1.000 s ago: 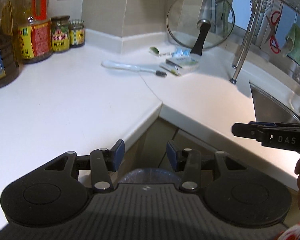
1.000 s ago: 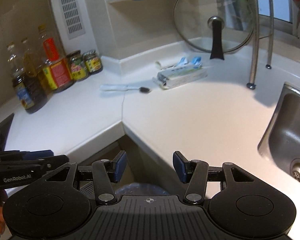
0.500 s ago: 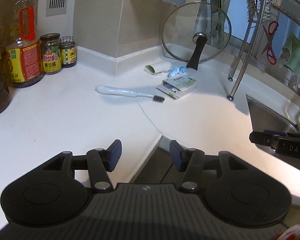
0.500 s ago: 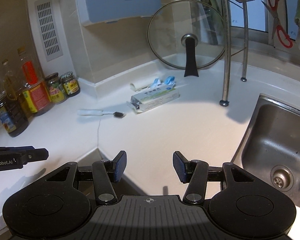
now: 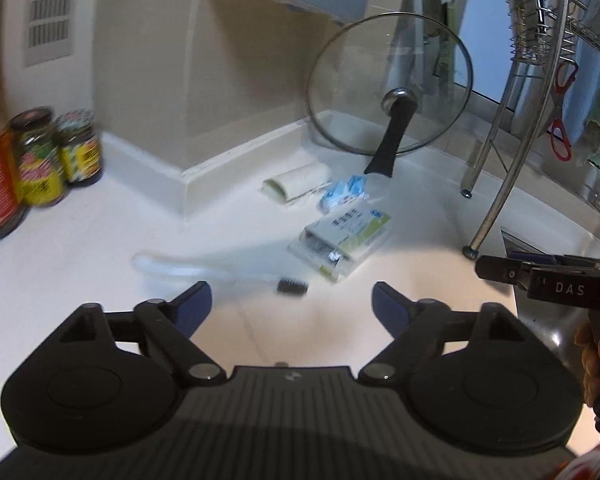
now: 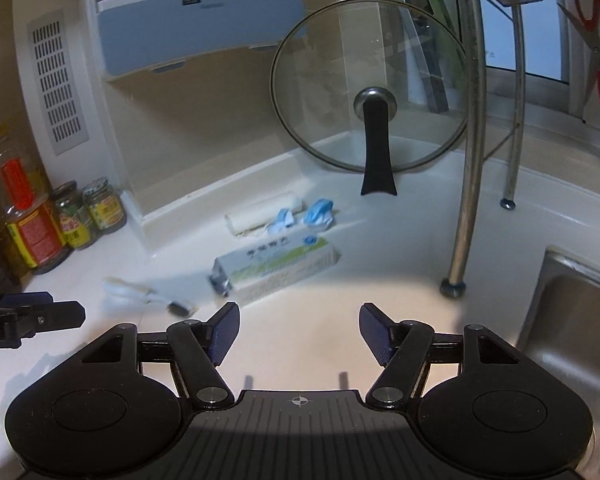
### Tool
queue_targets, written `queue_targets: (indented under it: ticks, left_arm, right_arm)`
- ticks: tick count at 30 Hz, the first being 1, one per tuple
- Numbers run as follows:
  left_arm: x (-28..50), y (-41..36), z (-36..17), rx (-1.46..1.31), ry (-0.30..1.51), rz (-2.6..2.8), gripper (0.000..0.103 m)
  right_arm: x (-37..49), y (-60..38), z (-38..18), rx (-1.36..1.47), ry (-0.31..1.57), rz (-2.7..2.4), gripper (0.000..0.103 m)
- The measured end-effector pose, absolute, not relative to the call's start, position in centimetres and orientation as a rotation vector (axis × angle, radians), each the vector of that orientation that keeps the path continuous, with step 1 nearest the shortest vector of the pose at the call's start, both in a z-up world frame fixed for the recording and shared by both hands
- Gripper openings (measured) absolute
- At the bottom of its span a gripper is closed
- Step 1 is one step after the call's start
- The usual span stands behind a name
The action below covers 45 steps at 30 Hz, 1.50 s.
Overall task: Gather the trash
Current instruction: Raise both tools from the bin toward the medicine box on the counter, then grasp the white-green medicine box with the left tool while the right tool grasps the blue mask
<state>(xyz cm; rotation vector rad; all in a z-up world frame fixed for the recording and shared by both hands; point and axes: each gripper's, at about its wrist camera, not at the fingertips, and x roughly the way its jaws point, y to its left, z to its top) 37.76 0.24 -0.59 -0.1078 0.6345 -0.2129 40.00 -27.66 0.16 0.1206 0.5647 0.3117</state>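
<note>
Trash lies on the white counter near the corner: a white-and-green carton (image 5: 342,236) (image 6: 274,264), a white toothbrush with a dark head (image 5: 220,272) (image 6: 148,296), crumpled blue wrappers (image 5: 342,196) (image 6: 304,216) and a white roll (image 5: 298,182) (image 6: 262,216). My left gripper (image 5: 292,302) is open and empty, just short of the toothbrush. My right gripper (image 6: 298,334) is open and empty, in front of the carton. Each gripper shows at the edge of the other's view.
A glass pot lid (image 5: 390,88) (image 6: 374,84) leans in the corner behind the trash. Jars and oil bottles (image 5: 56,156) (image 6: 72,216) stand at left. Dish-rack legs (image 6: 466,160) and a steel sink (image 6: 572,320) are at right.
Both grippers have moved forward over the counter toward the trash, which now looks larger and closer. The bin below the counter edge has left view. Both stay open.
</note>
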Motion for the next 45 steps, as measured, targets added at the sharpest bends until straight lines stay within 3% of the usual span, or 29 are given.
queue_targets:
  ticks: [10,25,30,34,45]
  left_arm:
    - [47.9,-4.2,-3.7,0.056,0.708,-0.38,0.094]
    - [55.9,-10.3,-7.2,0.273,0.794,-0.573,0.094]
    - [57.0,-11.4,-7.8,0.327,0.826,-0.612,0.087]
    - [57.4,-11.9,-8.2,0.362,0.842,-0.613,0.072]
    - [54.1,-10.3,-6.4,0.26,0.822,-0.492,0.07]
  right_arm:
    - [46.8,-30.4,-2.2,0.14,0.626,0.351,0.067]
    - [48.4,-32.5,-4.2,0.18,0.672,0.348,0.067]
    - [48.4,-32.6,-4.5,0.188,0.68,0.339,0.067]
    - [48.4,-32.6,-4.6,0.191,0.68,0.332,0.067]
    - [49.4,-31.9,-4.2,0.191,0.658,0.339,0.067]
